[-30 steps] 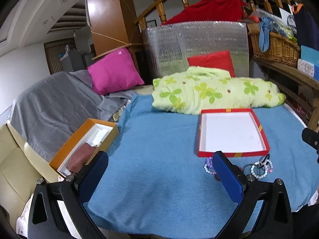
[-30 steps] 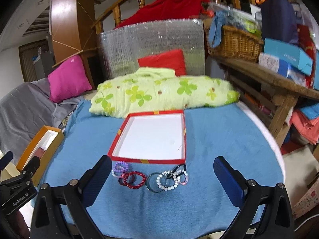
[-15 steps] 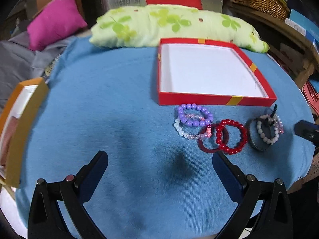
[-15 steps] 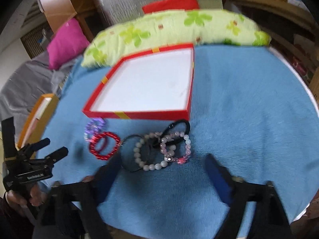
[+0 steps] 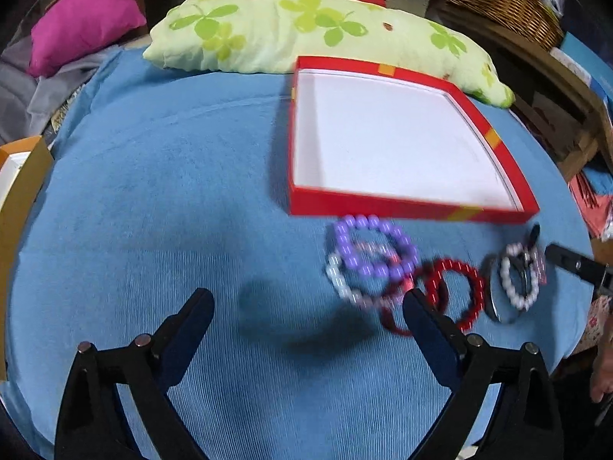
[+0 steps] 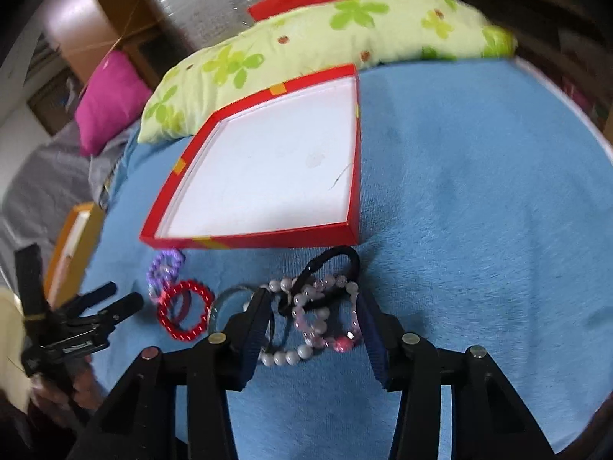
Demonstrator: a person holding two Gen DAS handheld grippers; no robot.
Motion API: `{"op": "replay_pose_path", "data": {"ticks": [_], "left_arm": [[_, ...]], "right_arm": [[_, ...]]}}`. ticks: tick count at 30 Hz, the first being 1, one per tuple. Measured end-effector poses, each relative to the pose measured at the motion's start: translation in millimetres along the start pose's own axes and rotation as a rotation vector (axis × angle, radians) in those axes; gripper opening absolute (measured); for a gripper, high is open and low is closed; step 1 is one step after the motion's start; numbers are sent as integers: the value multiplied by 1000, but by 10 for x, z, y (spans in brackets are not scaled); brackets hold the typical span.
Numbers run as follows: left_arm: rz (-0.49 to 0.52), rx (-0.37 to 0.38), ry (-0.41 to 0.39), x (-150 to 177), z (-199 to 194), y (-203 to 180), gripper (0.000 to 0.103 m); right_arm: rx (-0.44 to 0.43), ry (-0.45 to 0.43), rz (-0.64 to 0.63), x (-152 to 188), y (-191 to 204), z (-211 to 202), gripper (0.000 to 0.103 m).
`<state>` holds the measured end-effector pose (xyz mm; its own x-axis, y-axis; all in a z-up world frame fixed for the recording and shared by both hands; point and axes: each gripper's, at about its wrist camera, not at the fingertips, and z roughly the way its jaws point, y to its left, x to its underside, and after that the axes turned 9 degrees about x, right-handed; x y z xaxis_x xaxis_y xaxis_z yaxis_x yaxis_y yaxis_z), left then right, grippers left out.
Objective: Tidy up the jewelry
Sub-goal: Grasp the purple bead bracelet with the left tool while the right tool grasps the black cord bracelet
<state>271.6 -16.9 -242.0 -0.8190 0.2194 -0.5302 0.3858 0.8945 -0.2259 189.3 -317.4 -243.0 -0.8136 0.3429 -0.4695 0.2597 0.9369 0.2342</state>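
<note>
An empty red box (image 5: 413, 207) (image 6: 253, 239) with a white inside lies on the blue cloth. In front of it lie several bracelets: purple beads (image 5: 373, 249) (image 6: 164, 266), red beads (image 5: 458, 293) (image 6: 186, 312), white beads (image 5: 517, 280) (image 6: 285, 356), pink beads (image 6: 325, 318) and a black band (image 6: 337, 264). My left gripper (image 5: 308, 308) is open over bare cloth, its right finger beside the red beads. My right gripper (image 6: 312, 316) is half closed with its fingers either side of the pink and white beads, not gripping them.
A green flowered pillow (image 5: 306, 27) (image 6: 306, 34) lies behind the box. An orange box (image 5: 15, 176) (image 6: 72, 241) sits at the cloth's left edge. A pink cushion (image 5: 84, 27) and grey fabric lie far left. A wooden shelf with a basket (image 5: 505, 4) stands right.
Both grippers tilted down and moved in toward the bracelets. The right gripper's fingers narrowed and now straddle the pink and white beads. The left gripper moved closer to the purple and red beads.
</note>
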Motion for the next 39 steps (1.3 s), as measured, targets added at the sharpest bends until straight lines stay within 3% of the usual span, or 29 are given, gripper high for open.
{"op": "replay_pose_path", "data": {"ticks": [5, 8, 9, 10, 12, 13, 14, 15, 16, 18, 23, 28, 32, 36, 39], "left_arm": [[-31, 74, 40, -163, 170, 107, 64], [-19, 99, 48, -238, 238, 99, 57], [-7, 115, 50, -264, 257, 86, 50], [-3, 130, 53, -284, 273, 83, 47], [-4, 167, 65, -332, 329, 96, 32], [-4, 181, 72, -338, 347, 89, 29], [-2, 193, 74, -341, 354, 83, 25], [-6, 215, 77, -347, 358, 81, 13], [-24, 244, 87, -353, 373, 97, 10], [-51, 275, 92, -337, 379, 105, 9], [20, 288, 65, -268, 251, -55, 9], [53, 348, -39, -292, -82, -116, 9], [75, 400, -92, -305, -256, -120, 9], [99, 405, -85, -291, -253, -180, 9], [107, 394, -77, -281, -226, -195, 9]], "right_arm": [[7, 8, 41, -131, 21, 117, 50], [34, 28, 48, -158, 48, 206, 50], [35, 31, 56, -155, 39, 222, 47], [36, 33, 65, -153, 24, 234, 33], [37, 39, 74, -153, 7, 251, 26], [33, 34, 81, -148, -9, 238, 19], [30, 32, 81, -143, -25, 229, 18], [20, 28, 83, -139, -38, 204, 16], [-3, 21, 86, -138, -53, 171, 13], [-35, -2, 90, -141, -71, 93, 13], [-131, -52, 93, -140, -96, -101, 13], [-261, -124, 94, -159, -44, -306, 13], [-354, -104, 104, -145, -12, -321, 13], [-332, -35, 105, -120, -8, -198, 13], [-245, 11, 114, -116, -47, -54, 13]]}}
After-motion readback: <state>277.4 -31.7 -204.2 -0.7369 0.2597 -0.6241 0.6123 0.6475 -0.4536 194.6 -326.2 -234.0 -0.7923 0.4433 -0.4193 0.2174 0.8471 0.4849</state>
